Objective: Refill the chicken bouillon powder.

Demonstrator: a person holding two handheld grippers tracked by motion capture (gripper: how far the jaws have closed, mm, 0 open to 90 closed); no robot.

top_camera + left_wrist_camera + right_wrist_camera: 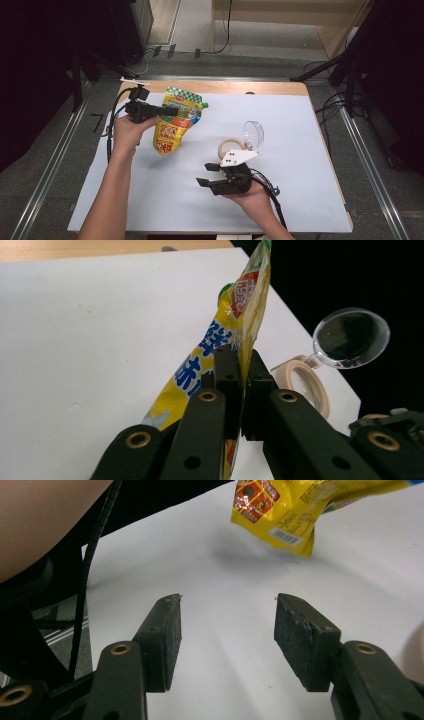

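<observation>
Your left hand-held gripper [239, 390] pinches the glossy, crinkled yellow pouch [175, 122] at ten o'clock; your right hand-held gripper [226, 640] gapes wide, its pads rough.

One yellow snack pouch [175, 125] is in the scene, printed with a green checked top edge and a single green cap at its upper corner. One roll of beige tape [230, 147] lies on the desk [300, 165], and one clear round magnifier [253, 133] stands just beside it, which makes three loose things in all. One pale sheet covers the one wooden desk. There are two claws: the left claw [167, 111], with its two jaws pressed on the pouch, and the right claw [207, 175], with its two jaws spread apart. Two forearms come in from the bottom edge, one hand on each claw.
</observation>
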